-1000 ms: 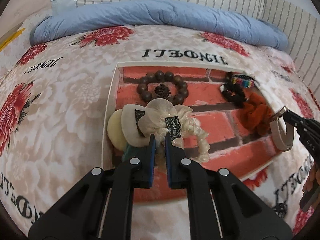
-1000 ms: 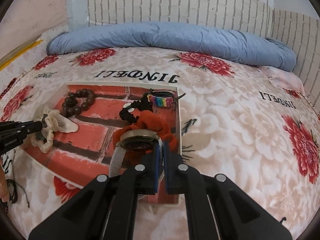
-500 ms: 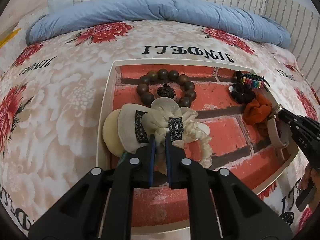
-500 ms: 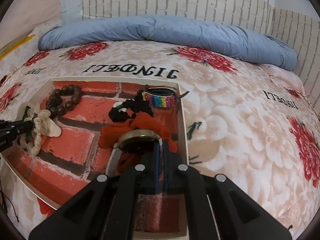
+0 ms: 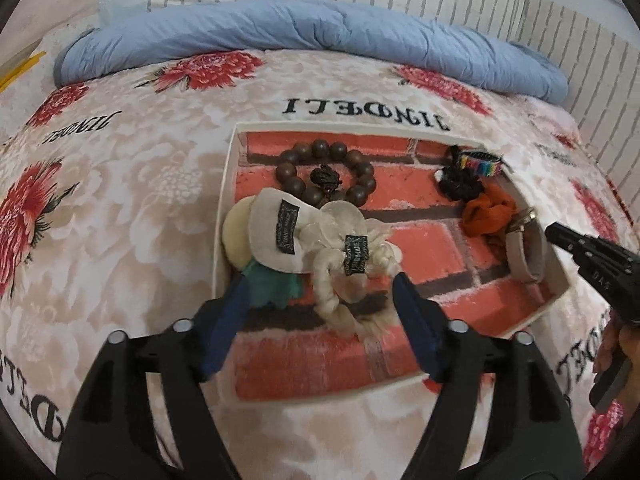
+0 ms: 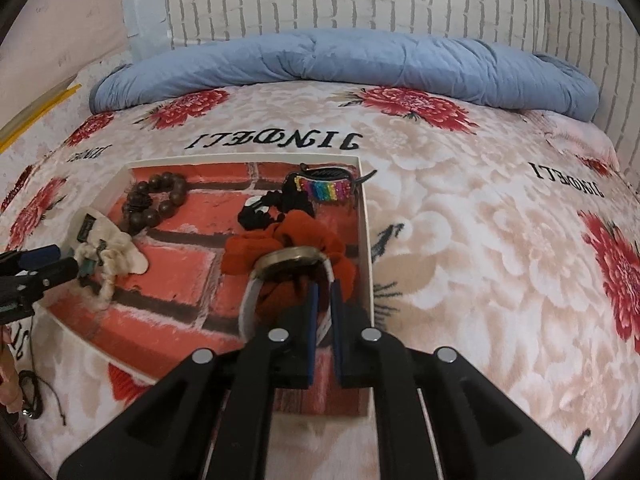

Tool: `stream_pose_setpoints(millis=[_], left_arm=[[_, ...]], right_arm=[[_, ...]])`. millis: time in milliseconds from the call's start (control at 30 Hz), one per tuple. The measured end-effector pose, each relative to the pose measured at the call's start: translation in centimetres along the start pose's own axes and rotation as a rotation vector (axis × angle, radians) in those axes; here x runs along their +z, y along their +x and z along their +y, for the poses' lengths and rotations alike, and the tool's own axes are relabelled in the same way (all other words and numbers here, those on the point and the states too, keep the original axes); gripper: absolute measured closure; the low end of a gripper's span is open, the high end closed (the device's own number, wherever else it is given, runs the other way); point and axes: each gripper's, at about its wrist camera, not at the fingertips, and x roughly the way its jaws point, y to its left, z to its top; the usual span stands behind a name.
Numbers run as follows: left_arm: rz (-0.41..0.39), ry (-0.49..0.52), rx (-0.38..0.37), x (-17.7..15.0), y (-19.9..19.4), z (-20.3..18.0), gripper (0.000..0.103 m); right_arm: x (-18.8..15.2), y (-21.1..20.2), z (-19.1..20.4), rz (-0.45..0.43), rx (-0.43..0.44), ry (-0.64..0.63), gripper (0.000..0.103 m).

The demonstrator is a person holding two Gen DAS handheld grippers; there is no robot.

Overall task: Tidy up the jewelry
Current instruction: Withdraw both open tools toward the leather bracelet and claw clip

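Observation:
A white tray (image 5: 226,200) with a red brick-pattern floor lies on the bed, also in the right wrist view (image 6: 366,240). My left gripper (image 5: 320,280) is open, its fingers on either side of the cream hair ties (image 5: 320,236) that lie in the tray's left part. A brown bead bracelet (image 5: 326,174) lies behind them. My right gripper (image 6: 324,292) holds the strap of a beige-band watch (image 6: 288,258) between nearly closed fingers, over an orange scrunchie (image 6: 288,236) in the tray's right part. A rainbow band (image 6: 324,190) and black ties (image 6: 264,210) lie further back.
A floral blanket (image 6: 480,220) covers the bed. A rolled blue quilt (image 5: 312,36) lies along the far side under a white brick-pattern wall. A thin black cord (image 6: 36,396) lies on the blanket left of the tray.
My left gripper has opened and let go of the cream hair ties, which now lie in the tray. My right gripper has lowered the watch into the tray's right part.

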Motion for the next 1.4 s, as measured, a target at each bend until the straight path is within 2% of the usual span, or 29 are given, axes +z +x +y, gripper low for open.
stream_pose_setpoints(millis=[33, 67, 200, 300, 600, 800, 933, 1067, 1167, 1333, 1400], left_arm=[[-0.001, -0.002, -0.002, 0.0, -0.5, 0.1, 0.029], [-0.003, -0.006, -0.003, -0.1, -1.0, 0.3, 0.026], [-0.036, -0.019, 0.005, -0.5, -3.7, 1.4, 0.013], [-0.067, -0.02, 0.025, -1.1, -6.0, 2.4, 0.007], [-0.087, -0.055, 0.054, -3.9, -10.4, 6.6, 0.005], [-0.075, -0.066, 0.08, -6.2, -11.8, 7.8, 0.005], [-0.068, -0.088, 0.07, -8.0, -12.0, 8.2, 0.005], [-0.048, -0.126, 0.059, -9.7, -11.5, 8.6, 0.005], [-0.04, -0.127, 0.063, -10.9, -11.2, 8.5, 0.005], [-0.025, -0.105, 0.055, -12.4, -10.5, 7.7, 0.005], [-0.021, -0.099, 0.051, -12.9, -10.4, 7.4, 0.005]], right_arm=[[-0.2, -0.6, 0.0, -0.013, -0.003, 0.004, 0.057], [-0.3, -1.4, 0.1, -0.03, -0.009, 0.002, 0.051], [-0.7, -3.3, 0.4, -0.031, -0.011, -0.005, 0.05], [-1.5, -4.7, 0.8, -0.04, -0.014, -0.009, 0.038], [-4.3, -7.7, 2.4, -0.047, -0.032, 0.001, 0.012], [-6.3, -8.5, 3.1, -0.035, -0.041, 0.037, 0.009], [-7.5, -8.4, 3.6, -0.004, -0.137, 0.054, 0.009], [-9.2, -9.4, 4.0, -0.047, -0.175, 0.061, 0.009], [-10.3, -10.0, 4.1, -0.065, -0.154, 0.073, 0.009], [-11.3, -10.5, 5.2, -0.105, -0.156, 0.018, 0.009], [-11.5, -10.8, 5.7, -0.111, -0.126, 0.012, 0.009]])
